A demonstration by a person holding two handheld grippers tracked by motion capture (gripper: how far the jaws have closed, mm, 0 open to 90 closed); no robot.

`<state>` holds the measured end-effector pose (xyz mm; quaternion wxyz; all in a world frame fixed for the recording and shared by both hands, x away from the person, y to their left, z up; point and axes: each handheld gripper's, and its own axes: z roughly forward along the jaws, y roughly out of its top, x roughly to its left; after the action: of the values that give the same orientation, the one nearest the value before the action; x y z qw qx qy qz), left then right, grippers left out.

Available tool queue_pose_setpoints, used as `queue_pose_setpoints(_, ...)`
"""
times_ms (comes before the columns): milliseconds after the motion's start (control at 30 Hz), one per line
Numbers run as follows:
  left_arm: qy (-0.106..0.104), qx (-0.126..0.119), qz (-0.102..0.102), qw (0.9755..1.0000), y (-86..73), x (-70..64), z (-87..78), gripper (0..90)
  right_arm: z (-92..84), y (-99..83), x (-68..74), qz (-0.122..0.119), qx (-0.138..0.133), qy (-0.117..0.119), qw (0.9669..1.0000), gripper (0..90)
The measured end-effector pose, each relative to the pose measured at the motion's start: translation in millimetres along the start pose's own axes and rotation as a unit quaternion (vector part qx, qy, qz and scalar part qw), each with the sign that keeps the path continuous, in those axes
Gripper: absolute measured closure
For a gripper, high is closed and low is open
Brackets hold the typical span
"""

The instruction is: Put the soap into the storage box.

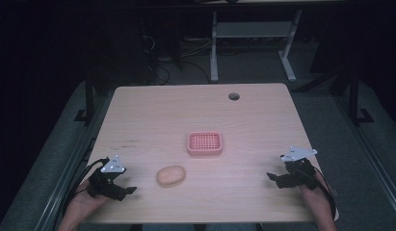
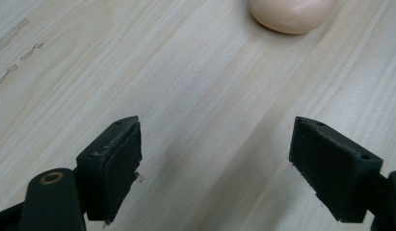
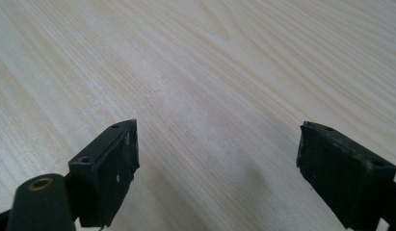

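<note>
The wooden surface (image 1: 152,120) lies mostly bare. A pink slotted dish (image 1: 204,143) sits mid-surface; the peach soap (image 1: 171,175) lies nearer the front edge, apart from it. The left claw (image 1: 128,191), released, rests beside the soap; the right claw (image 1: 272,177), released, rests near the right edge.

room: dark | floor (image 1: 253,62): grey | table (image 1: 152,115): light wood | white desk frame (image 1: 214,48) behind
</note>
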<state>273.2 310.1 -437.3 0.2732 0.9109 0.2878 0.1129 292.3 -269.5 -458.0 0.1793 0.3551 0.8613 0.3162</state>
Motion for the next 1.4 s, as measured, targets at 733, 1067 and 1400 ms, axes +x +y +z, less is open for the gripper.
queue_pose_setpoints(733,-0.021,0.010,0.043,0.9988,37.3,-7.9,-7.4,19.0,-2.8,1.5,2.5,-0.014,-0.017,0.004,0.9997,14.3)
queue_pose_setpoints(1067,-0.042,0.040,0.072,0.9957,68.5,-9.6,-1.9,18.4,-1.2,3.1,5.2,-0.022,-0.015,0.004,0.9996,14.2)
queue_pose_setpoints(1400,-0.062,0.070,0.090,0.9915,92.5,-14.9,17.9,19.0,-0.7,3.3,6.9,-0.027,-0.011,0.003,0.9996,14.3)
